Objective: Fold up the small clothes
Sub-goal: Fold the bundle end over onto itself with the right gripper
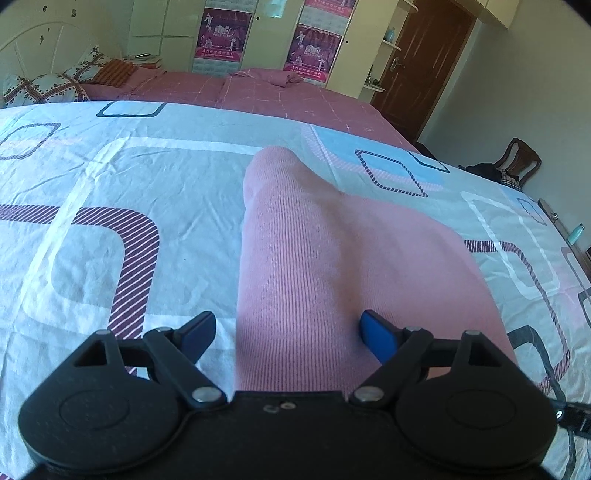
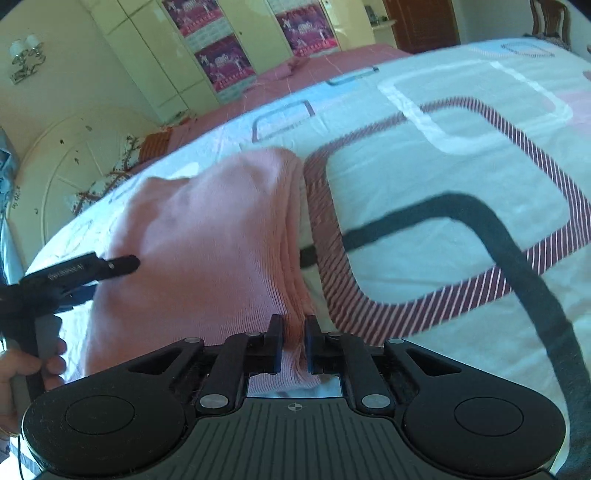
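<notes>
A pink ribbed knit garment [image 1: 317, 258] lies folded on the patterned bedsheet [image 1: 110, 184]. My left gripper [image 1: 288, 332] is open, its blue-padded fingers astride the garment's near end, one on the sheet and one on the cloth. In the right wrist view the same garment [image 2: 207, 236] shows stacked folded edges on its right side. My right gripper [image 2: 293, 343] is shut on the garment's near edge, pinching several layers. The left gripper [image 2: 79, 275] also shows at the left of the right wrist view, against the garment's left side, held by a hand.
A pink bedcover [image 1: 258, 92] and pillows [image 1: 44, 88] lie beyond the sheet. Wardrobe doors with posters [image 1: 221, 33] stand behind, with a brown door [image 1: 424, 62] at right. A wooden chair [image 1: 517, 158] stands off the bed's right edge.
</notes>
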### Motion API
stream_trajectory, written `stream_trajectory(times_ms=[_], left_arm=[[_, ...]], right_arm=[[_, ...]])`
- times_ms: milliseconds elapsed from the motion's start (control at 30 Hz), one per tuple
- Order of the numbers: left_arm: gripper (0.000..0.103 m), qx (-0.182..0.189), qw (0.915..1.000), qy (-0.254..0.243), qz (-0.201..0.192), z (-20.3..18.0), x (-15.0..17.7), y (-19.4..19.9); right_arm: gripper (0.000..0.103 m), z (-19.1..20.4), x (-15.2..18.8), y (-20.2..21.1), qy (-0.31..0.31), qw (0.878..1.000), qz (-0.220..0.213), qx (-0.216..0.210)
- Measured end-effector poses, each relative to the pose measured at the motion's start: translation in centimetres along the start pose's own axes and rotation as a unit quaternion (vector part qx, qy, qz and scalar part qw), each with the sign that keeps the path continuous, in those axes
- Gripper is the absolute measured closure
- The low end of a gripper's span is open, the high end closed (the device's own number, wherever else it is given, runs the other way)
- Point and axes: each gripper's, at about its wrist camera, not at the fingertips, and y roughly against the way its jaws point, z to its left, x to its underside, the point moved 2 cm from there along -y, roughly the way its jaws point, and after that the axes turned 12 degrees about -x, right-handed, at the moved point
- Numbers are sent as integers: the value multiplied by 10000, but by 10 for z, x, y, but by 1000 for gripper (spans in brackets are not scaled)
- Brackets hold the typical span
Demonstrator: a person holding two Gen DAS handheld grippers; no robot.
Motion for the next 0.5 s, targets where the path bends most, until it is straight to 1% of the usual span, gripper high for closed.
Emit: stream_trajectory(times_ms=[67, 200, 367, 500], left_arm=[[20, -57, 9999, -87, -52, -3, -2, 4], [22, -87, 9993, -283, -215, -12, -9, 12], [24, 24, 9973, -547, -487, -27, -22, 20], [28, 120, 9956, -718, -586, -39, -34, 12]], right_arm=[[93, 9, -9, 4, 219, 9996, -185, 75], [93, 21, -32, -4, 311, 9987, -395, -3], [93, 36, -59, -23, 478, 9970, -613, 3], [93, 43, -78, -47, 472, 9966, -666, 76]])
